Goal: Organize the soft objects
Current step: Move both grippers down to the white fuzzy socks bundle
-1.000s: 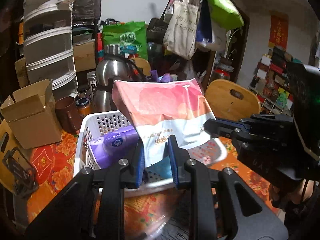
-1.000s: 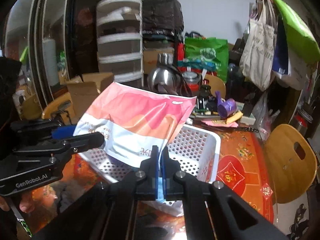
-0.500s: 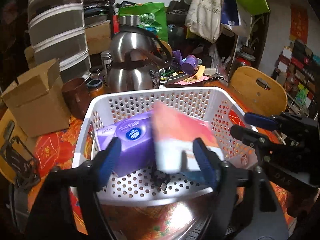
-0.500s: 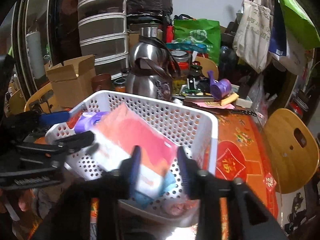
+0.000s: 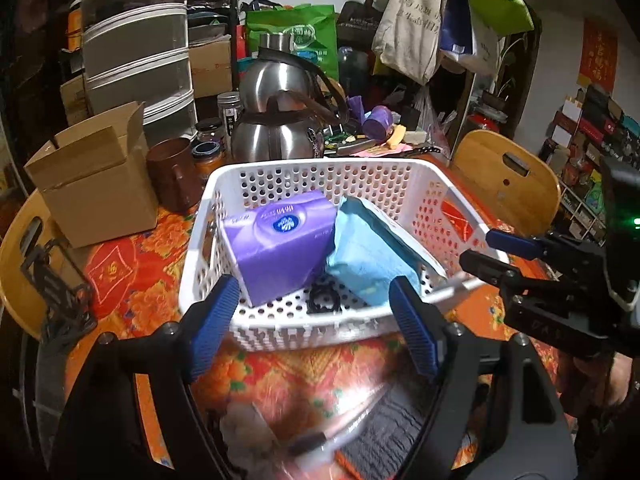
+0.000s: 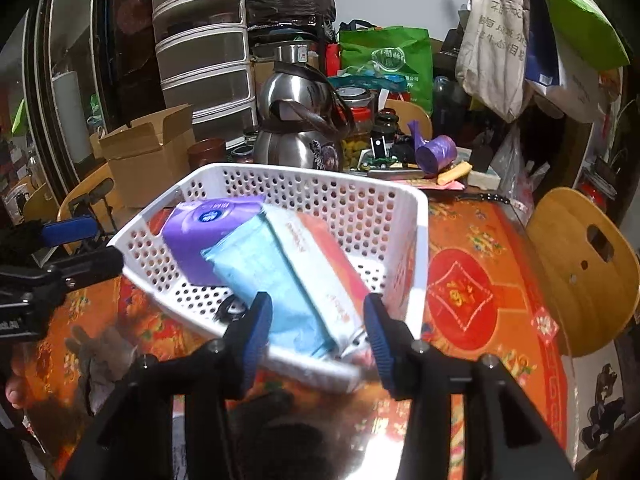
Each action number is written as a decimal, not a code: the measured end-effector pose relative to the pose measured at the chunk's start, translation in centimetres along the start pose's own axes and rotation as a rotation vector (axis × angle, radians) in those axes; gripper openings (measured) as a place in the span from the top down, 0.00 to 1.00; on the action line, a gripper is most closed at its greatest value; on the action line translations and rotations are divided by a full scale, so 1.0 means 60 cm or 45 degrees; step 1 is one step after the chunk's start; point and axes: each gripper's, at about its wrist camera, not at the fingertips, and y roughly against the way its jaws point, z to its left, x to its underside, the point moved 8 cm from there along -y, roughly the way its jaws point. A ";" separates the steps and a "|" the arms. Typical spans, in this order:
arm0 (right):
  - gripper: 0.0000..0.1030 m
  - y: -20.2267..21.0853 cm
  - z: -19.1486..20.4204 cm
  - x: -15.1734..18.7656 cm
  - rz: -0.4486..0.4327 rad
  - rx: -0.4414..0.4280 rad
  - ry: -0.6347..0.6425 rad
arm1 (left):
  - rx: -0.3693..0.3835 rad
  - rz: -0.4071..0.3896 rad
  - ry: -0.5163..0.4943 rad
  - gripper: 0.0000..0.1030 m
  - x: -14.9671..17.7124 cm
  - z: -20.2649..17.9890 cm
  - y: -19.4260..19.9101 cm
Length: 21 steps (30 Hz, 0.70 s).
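A white perforated basket [image 5: 320, 170] stands on the orange patterned table; it also shows in the right wrist view [image 6: 320, 178]. In it lie a purple tissue pack [image 5: 280, 246] and a soft pack with a blue end and a pink-white face [image 5: 366, 254], which leans against the purple pack [image 6: 208, 232] in the right wrist view [image 6: 296, 276]. My left gripper [image 5: 314, 330] is open and empty at the basket's near rim. My right gripper [image 6: 316, 332] is open and empty just before the basket, and shows at the right of the left wrist view [image 5: 490, 250].
Behind the basket stand a steel kettle [image 5: 280, 120], a brown cup [image 5: 172, 178], jars and a cardboard box [image 5: 96, 178]. Wooden chairs [image 6: 584, 268] stand at the table's right. A small black ring [image 5: 324, 300] lies on the basket floor.
Both grippers were shut on the pink-white pack and held it above the basket. They opened, the pack dropped into the basket beside the purple pack, and both grippers drew back.
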 end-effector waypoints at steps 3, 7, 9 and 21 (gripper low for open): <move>0.49 0.014 0.006 0.021 -0.007 -0.002 -0.017 | -0.036 -0.013 0.003 0.26 0.036 0.012 0.034; 0.49 0.037 0.034 0.068 -0.013 -0.049 -0.046 | -0.071 -0.037 0.061 0.26 0.088 0.053 0.081; 0.46 0.043 0.054 0.085 -0.018 -0.072 -0.039 | -0.088 -0.050 0.100 0.26 0.115 0.081 0.102; 0.43 0.007 0.231 0.161 0.049 -0.272 0.046 | -0.219 0.021 0.323 0.26 0.289 0.226 0.125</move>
